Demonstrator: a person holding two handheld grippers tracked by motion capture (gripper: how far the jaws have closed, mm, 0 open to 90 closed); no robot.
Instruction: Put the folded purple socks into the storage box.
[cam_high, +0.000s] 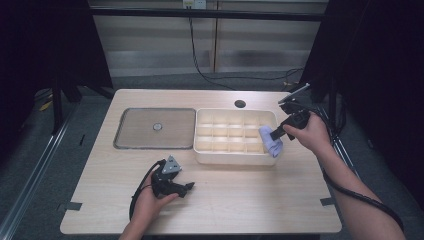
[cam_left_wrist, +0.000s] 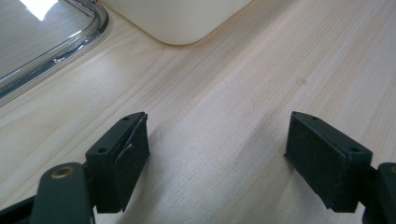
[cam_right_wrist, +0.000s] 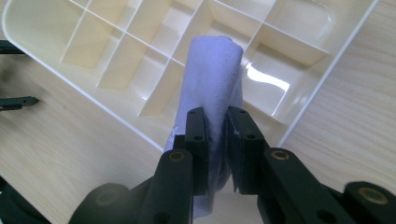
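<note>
Lilac cloth (cam_right_wrist: 212, 84), rolled and soft, sits pinched between the narrow jaws of the right gripper (cam_right_wrist: 216, 135); in the high view that gripper (cam_high: 278, 133) holds the cloth (cam_high: 270, 141) over the right end of the cream divided tray (cam_high: 231, 158), its lower end hanging over the tray's near right corner; the left gripper (cam_left_wrist: 217, 154) rests low over the pale wooden counter (cam_high: 240, 200) in front of the tray, jaws spread wide with nothing between them; a shallow clear lid (cam_high: 155, 128) lies just left of the tray.
</note>
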